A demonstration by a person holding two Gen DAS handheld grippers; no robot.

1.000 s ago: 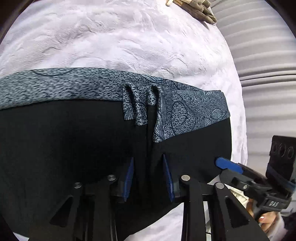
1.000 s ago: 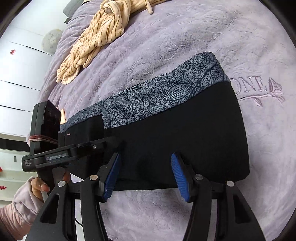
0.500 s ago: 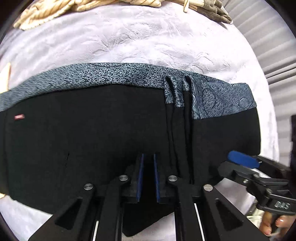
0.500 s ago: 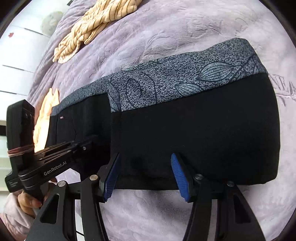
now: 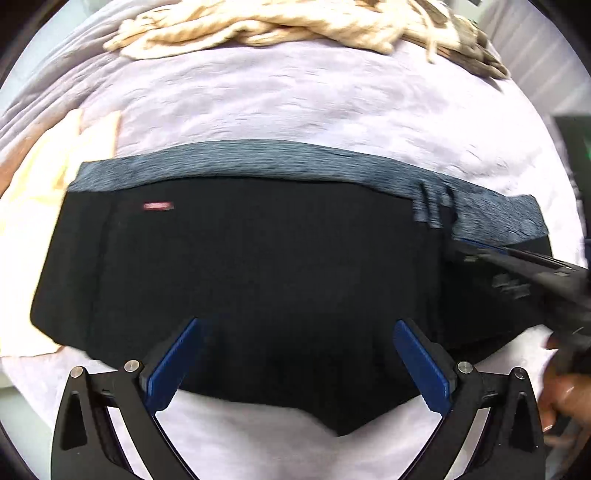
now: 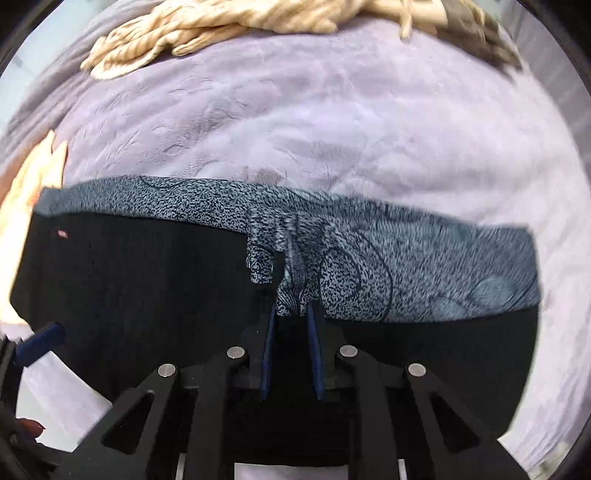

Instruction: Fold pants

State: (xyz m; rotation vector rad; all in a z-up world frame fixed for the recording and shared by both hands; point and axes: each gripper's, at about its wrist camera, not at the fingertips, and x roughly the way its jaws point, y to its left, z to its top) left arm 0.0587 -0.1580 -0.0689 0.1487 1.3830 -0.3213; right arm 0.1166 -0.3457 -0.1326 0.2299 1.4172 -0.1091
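Note:
The folded pants [image 5: 258, 266], black with a grey leaf-patterned band [image 6: 424, 273], lie flat on the lilac blanket. My left gripper [image 5: 295, 358] hovers above their near edge. Its jaws are opening wide and nothing is gripped between the blue pads. My right gripper [image 6: 291, 332] points down at a puckered ridge of the patterned band [image 6: 291, 295]. Its jaws are closing, almost together, with that ridge pinched between the pads. In the left wrist view the right gripper [image 5: 476, 249] reaches in from the right, blurred. One left finger [image 6: 40, 341] shows low on the left of the right wrist view.
A cream striped garment [image 5: 258, 22] is bunched along the far side of the blanket [image 5: 295, 92], next to a brownish item [image 5: 476, 48]. A pale yellow cloth [image 5: 55, 177] lies left of the pants. A person's hand [image 5: 565, 391] holds the right gripper.
My left gripper went from shut to wide open and drew back, so more of the pants shows. My right gripper slid over to the puckered band and closed from open to nearly together.

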